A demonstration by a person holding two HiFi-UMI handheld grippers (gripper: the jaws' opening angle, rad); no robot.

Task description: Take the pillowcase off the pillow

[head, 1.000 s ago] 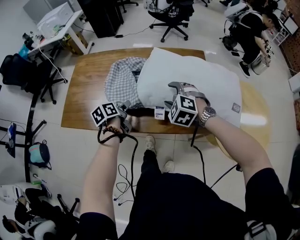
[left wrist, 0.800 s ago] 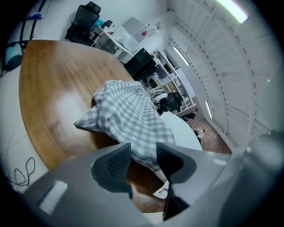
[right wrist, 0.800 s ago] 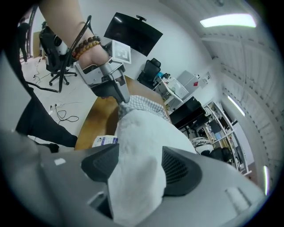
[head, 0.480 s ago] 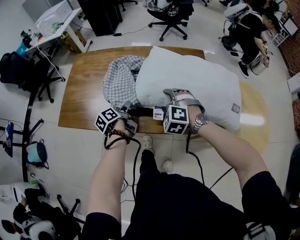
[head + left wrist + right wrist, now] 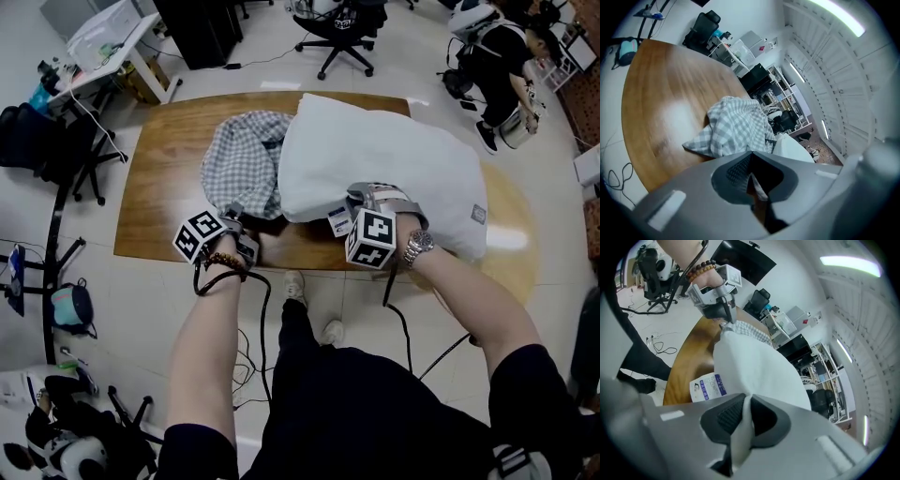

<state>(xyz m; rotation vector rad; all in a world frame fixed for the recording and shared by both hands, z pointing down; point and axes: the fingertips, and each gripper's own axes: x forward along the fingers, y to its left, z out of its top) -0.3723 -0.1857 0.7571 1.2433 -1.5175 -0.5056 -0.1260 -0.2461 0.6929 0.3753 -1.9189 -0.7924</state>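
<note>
A white pillow lies on the wooden table. The grey checked pillowcase is bunched over its left end. My left gripper is at the pillowcase's near edge. Its jaws have just been closing, and in the left gripper view they stand shut on a thin fold of the checked cloth. My right gripper has also just been closing and now pinches the pillow's near edge, with white fabric between its jaws. A printed label hangs from the pillow.
The table's near edge runs just under both hands. An office chair stands behind the table, and black bags and a desk are at the left. A person crouches at the back right. Cables lie on the floor.
Both grippers closed on cloth. The left hand shifted left along the pillowcase's near edge, and the right hand dropped and shifted right on the pillow's near edge.
</note>
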